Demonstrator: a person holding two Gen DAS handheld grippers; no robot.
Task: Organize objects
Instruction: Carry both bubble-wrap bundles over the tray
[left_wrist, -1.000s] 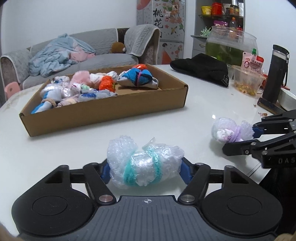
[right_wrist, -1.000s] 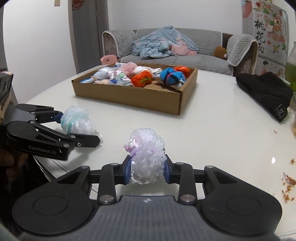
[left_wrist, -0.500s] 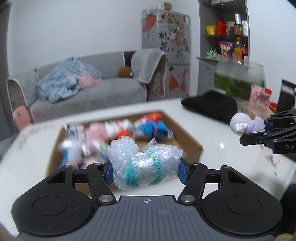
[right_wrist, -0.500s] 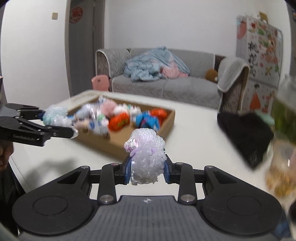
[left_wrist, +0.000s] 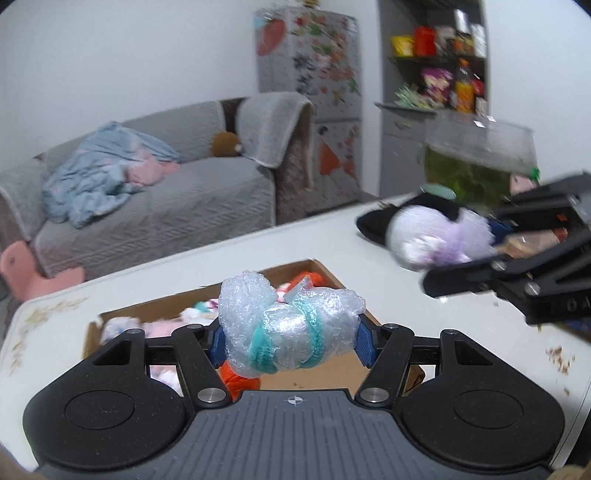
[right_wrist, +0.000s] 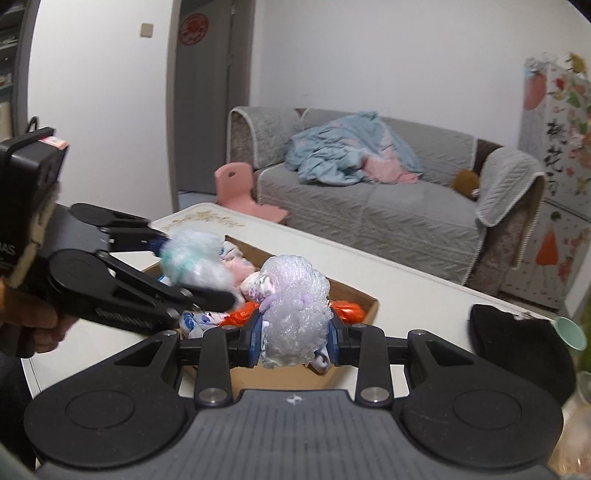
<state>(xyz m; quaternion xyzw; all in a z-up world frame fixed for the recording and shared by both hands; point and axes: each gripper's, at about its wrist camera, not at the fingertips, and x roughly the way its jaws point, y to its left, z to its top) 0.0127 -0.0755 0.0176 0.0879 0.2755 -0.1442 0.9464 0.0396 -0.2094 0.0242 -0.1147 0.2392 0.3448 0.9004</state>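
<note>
My left gripper is shut on a bubble-wrapped bundle with teal bands, held in the air over the cardboard box. My right gripper is shut on a bubble-wrapped bundle with purple inside, held above the near edge of the box. The box holds several wrapped bundles, orange, pink and white. Each gripper shows in the other's view: the right one at the right, the left one at the left.
A white table carries the box, a black cloth item, a glass fish bowl and crumbs at the right. A grey sofa and a pink stool stand beyond the table.
Both grippers have lifted their bundles off the table and carried them up and forward to above the cardboard box. Both stay shut on their bundles.
</note>
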